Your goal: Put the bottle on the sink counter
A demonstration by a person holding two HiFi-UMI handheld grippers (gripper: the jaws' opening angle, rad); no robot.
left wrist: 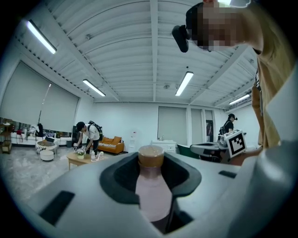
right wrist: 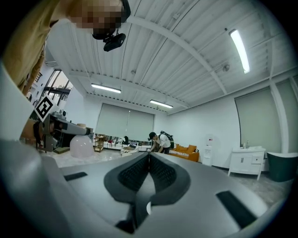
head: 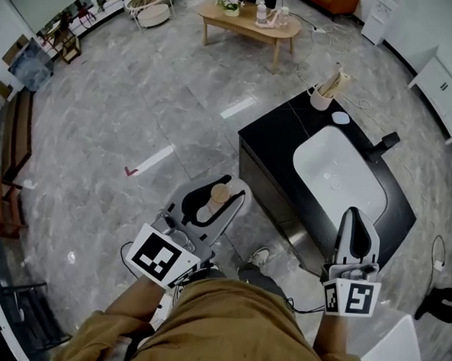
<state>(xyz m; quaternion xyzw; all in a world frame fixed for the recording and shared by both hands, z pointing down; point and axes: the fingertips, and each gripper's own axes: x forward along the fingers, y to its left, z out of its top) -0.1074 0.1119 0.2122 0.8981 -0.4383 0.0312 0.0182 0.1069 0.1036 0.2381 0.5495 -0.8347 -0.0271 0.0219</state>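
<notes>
A pale pink bottle (left wrist: 151, 195) with a tan cap (head: 220, 192) sits between the jaws of my left gripper (head: 223, 196), which is shut on its neck and body. This gripper hangs over the grey floor, left of the black sink counter (head: 278, 137). The counter holds a white basin (head: 340, 179). My right gripper (head: 354, 218) hovers above the counter's near right edge. Its jaws are shut and nothing is between them (right wrist: 149, 157). In the right gripper view the bottle's base (right wrist: 81, 146) shows at the far left.
At the counter's far corner stand a cup of utensils (head: 323, 94) and a small white dish (head: 340, 117). A black faucet (head: 385, 141) is behind the basin. A wooden coffee table (head: 251, 23) is far ahead, and a white cabinet (head: 445, 90) is at the right. My shoe (head: 258, 256) is by the counter's base.
</notes>
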